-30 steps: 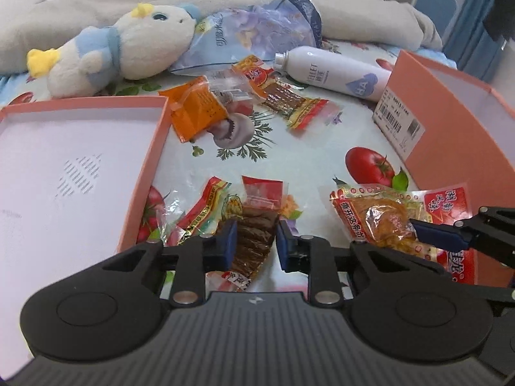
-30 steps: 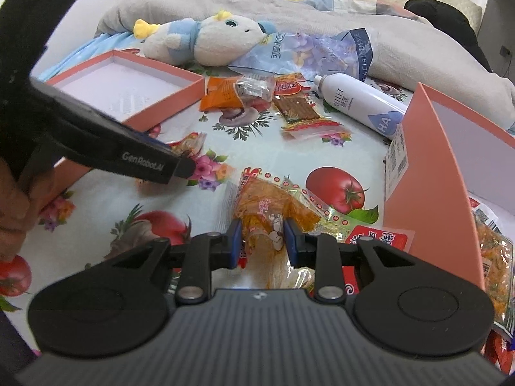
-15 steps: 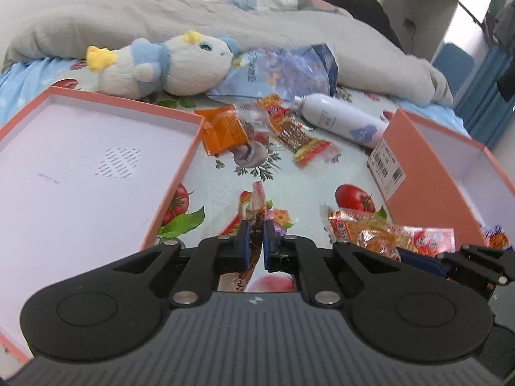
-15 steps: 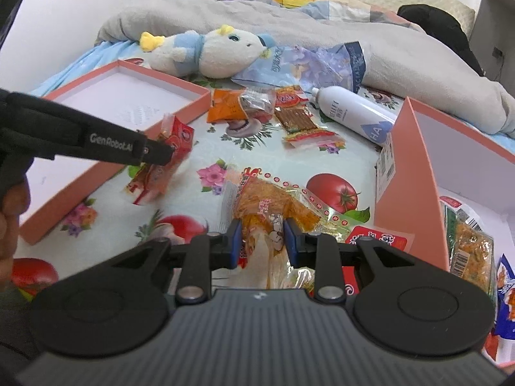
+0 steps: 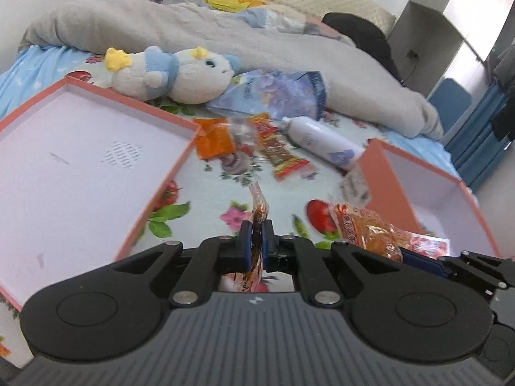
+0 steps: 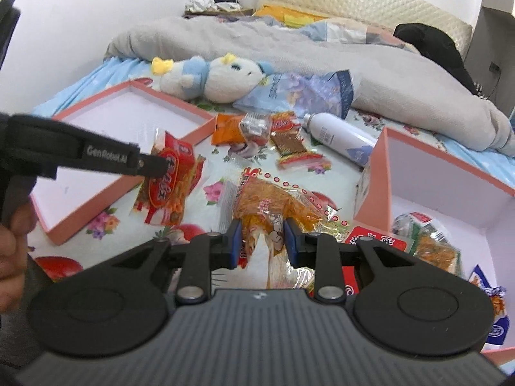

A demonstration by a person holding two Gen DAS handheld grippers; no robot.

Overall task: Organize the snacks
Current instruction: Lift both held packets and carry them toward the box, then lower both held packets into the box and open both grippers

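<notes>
Pinching a thin red-and-clear plastic snack packet (image 6: pixel 169 180) edge-on, the left gripper (image 5: pixel 256 244) has its blue-padded fingers (image 5: pixel 246 246) just drawn shut on it, holding it clear above the flower-printed bedsheet (image 5: pixel 225 193) beside the shallow salmon-pink cardboard box lid (image 5: pixel 80 167). The right gripper (image 6: pixel 261 241) has its fingers clamped part-way on a crinkly clear packet of orange shredded snack (image 6: pixel 273 202), lifted just beside the deeper salmon-pink cardboard box (image 6: pixel 379 173). More packets lie inside that box.

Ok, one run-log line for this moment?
left gripper: shut on red snack packet, lifted | right gripper: shut on orange snack packet | deep box: holds snacks
</notes>
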